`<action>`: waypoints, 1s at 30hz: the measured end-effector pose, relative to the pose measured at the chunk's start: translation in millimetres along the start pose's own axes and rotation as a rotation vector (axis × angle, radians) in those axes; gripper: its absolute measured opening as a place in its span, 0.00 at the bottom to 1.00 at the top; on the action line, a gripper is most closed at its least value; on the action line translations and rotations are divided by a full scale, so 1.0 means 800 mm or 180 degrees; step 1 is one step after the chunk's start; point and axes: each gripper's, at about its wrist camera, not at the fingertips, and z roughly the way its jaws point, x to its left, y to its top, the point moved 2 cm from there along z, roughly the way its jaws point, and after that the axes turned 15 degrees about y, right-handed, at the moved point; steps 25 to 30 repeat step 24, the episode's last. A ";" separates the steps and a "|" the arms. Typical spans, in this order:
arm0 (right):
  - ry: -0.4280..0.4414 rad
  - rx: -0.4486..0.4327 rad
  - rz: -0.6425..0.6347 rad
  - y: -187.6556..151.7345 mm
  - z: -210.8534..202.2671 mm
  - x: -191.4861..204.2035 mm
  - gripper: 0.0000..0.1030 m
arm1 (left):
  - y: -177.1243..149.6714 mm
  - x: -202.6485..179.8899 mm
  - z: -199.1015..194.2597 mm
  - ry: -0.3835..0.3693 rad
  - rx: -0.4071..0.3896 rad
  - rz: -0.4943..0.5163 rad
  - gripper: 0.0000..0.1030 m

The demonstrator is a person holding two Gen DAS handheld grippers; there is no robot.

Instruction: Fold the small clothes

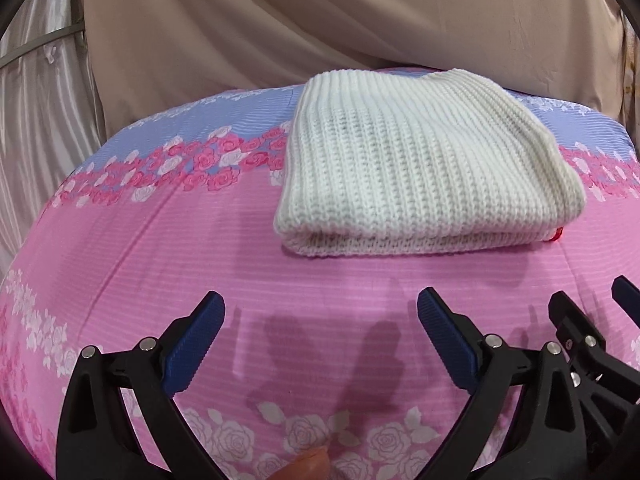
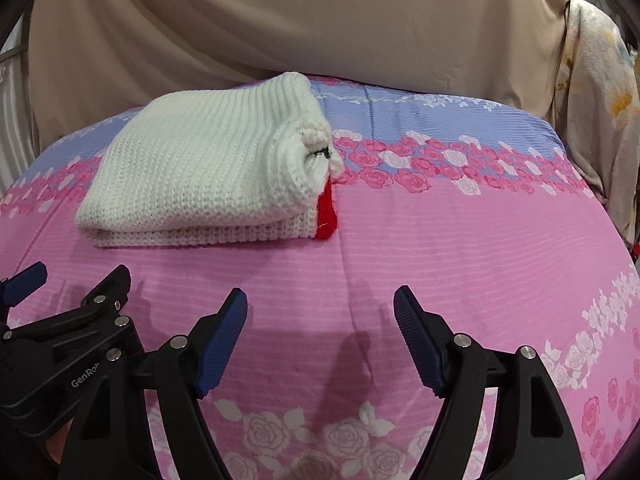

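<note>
A white knitted garment (image 1: 420, 168) lies folded in a thick rectangle on the pink and blue rose-patterned bedsheet (image 1: 200, 248). In the right wrist view the garment (image 2: 200, 176) shows a red knitted edge (image 2: 326, 216) at its right end. My left gripper (image 1: 320, 312) is open and empty, hovering over the sheet in front of the garment. My right gripper (image 2: 320, 308) is open and empty, right of the left one and in front of the garment's right end. The right gripper's fingers (image 1: 572, 320) show at the right edge of the left wrist view.
Beige draped cloth (image 1: 320, 20) hangs behind the bed. A pale satin curtain (image 1: 40, 120) hangs at the left. A floral fabric (image 2: 600, 112) hangs at the right. The sheet (image 2: 460, 240) spreads bare to the garment's right.
</note>
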 end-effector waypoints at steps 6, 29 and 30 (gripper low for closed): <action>-0.0051 0.0032 -0.0040 -0.004 0.001 0.004 0.71 | -0.004 0.002 0.000 0.0049 0.0000 -0.0029 0.91; -0.0182 0.0003 -0.0069 -0.006 -0.001 0.008 0.71 | -0.003 -0.002 -0.006 0.0087 -0.0106 0.0040 0.83; -0.0182 0.0003 -0.0069 -0.006 -0.001 0.008 0.71 | -0.003 -0.002 -0.006 0.0087 -0.0106 0.0040 0.83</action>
